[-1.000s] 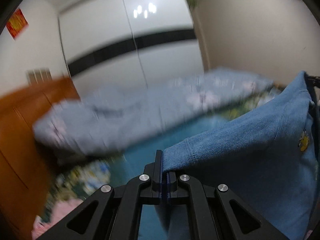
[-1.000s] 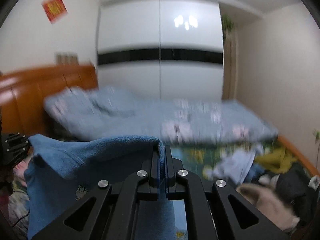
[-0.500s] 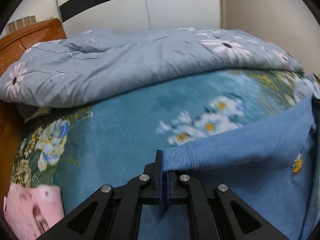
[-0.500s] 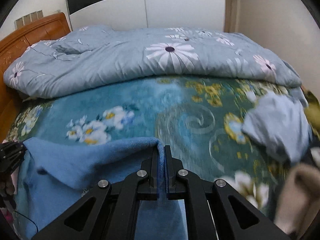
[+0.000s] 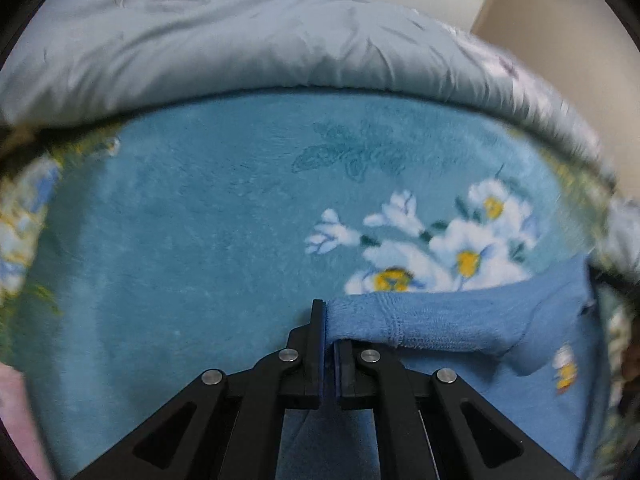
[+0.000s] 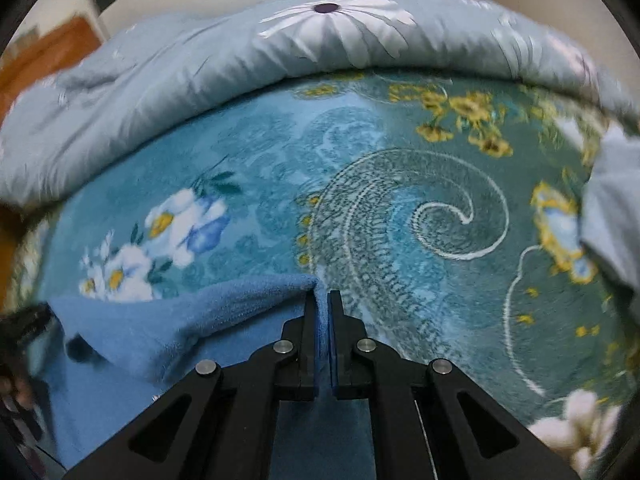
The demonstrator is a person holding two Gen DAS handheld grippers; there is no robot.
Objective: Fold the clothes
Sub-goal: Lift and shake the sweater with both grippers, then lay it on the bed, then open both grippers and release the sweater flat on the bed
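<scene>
A blue fleece garment (image 5: 460, 328) with a small yellow emblem hangs stretched between my two grippers, low over the teal flowered bedspread (image 5: 192, 232). My left gripper (image 5: 329, 320) is shut on one top corner of the garment. My right gripper (image 6: 322, 308) is shut on the other top corner, and the garment (image 6: 168, 332) runs off to its left. The other gripper shows dimly at the left edge of the right wrist view (image 6: 20, 320).
A rolled grey-blue duvet (image 5: 248, 40) with daisy print lies along the far side of the bed; it also shows in the right wrist view (image 6: 280, 44). A light blue garment (image 6: 612, 208) lies at the right. Pink cloth (image 5: 16, 408) lies at the left. The wooden headboard (image 6: 48, 52) is far left.
Both grippers have tipped and dropped toward the bed, holding the blue garment. The wardrobe and walls have left view; the bedspread now fills both views, much closer.
</scene>
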